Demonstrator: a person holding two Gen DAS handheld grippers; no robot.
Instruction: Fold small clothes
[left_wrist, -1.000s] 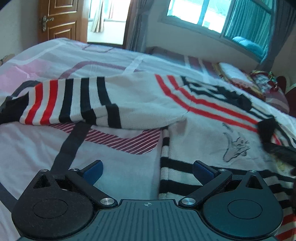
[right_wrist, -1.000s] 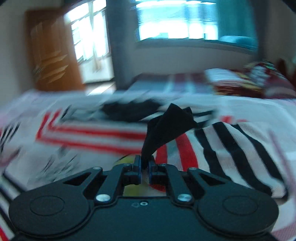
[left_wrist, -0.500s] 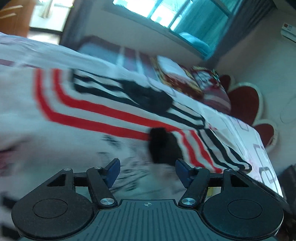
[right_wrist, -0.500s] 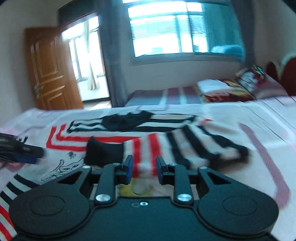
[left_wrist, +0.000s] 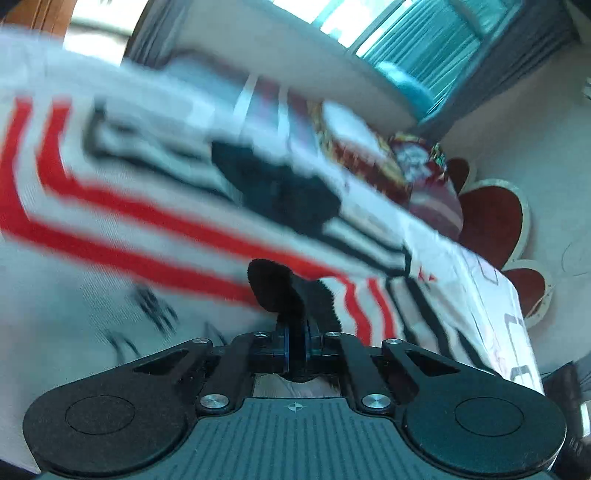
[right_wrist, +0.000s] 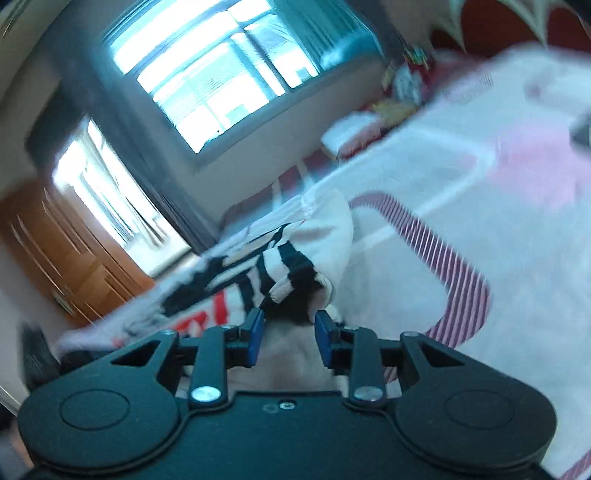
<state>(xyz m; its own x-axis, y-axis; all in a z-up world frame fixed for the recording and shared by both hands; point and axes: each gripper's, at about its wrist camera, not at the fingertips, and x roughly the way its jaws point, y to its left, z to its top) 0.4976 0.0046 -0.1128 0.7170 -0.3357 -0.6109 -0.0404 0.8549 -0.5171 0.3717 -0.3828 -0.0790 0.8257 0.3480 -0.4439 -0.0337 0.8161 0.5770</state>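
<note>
A white knit sweater (left_wrist: 122, 206) with red and black stripes lies spread on the bed, blurred by motion in the left wrist view. My left gripper (left_wrist: 297, 328) is shut on the sleeve's black cuff (left_wrist: 273, 288), which sticks up from between its jaws. In the tilted right wrist view a folded edge of the same sweater (right_wrist: 280, 266) lies just ahead of my right gripper (right_wrist: 289, 330). Its jaws are opening; the blue pads (right_wrist: 255, 332) stand apart and press on nothing. A dark patch of knit sits just beyond the tips.
The bed sheet (right_wrist: 461, 221) is white with pink and striped bands and stretches to the right. Patterned pillows (left_wrist: 424, 173) and a red headboard (left_wrist: 491, 221) are at the far end. A window (right_wrist: 221, 81) and a wooden door (right_wrist: 55, 258) stand behind.
My left gripper swung right across the sweater and closed on the black cuff. My right gripper let go of that cuff, opened, rolled and moved off toward the sweater's right edge.
</note>
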